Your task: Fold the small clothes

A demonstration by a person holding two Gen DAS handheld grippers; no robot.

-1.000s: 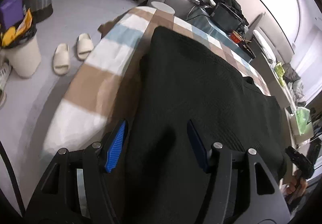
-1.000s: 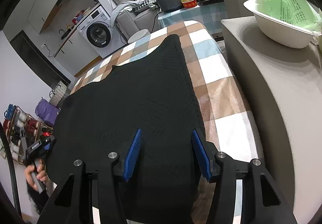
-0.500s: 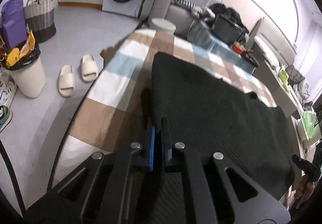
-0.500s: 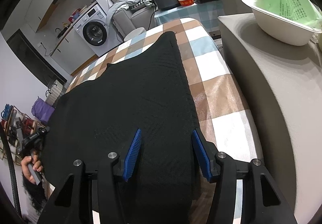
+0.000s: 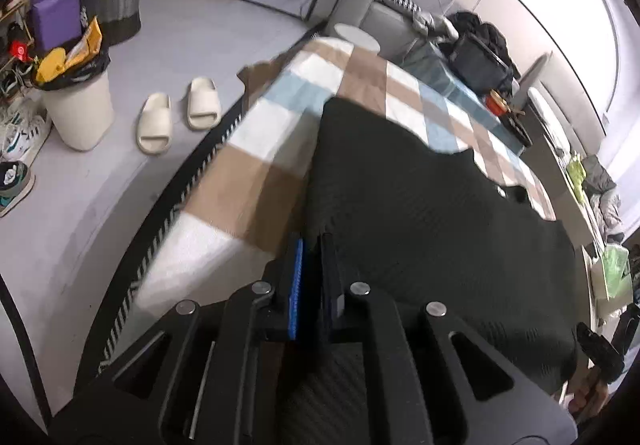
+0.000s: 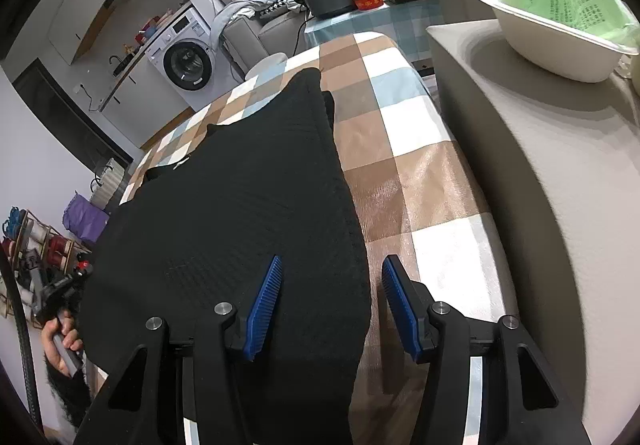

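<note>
Now the left gripper (image 5: 310, 245), wide open a second ago, is clamped on the near left edge of the black garment (image 5: 420, 213) spread on the checked table (image 5: 248, 181). Right gripper (image 6: 328, 281) straddles the right edge, agape. Folding can start.

Garment (image 6: 240, 205) on checked tablecloth (image 6: 408, 149), counter (image 6: 540, 149) to its right, bowl (image 6: 560, 41) on counter

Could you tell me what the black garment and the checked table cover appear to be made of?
Black garment: looks like a knit, matte, with a fine waffle-like texture. Checked brown, white and blue table cover: probably coated cloth or plastic, given the glossy sheen.
</note>
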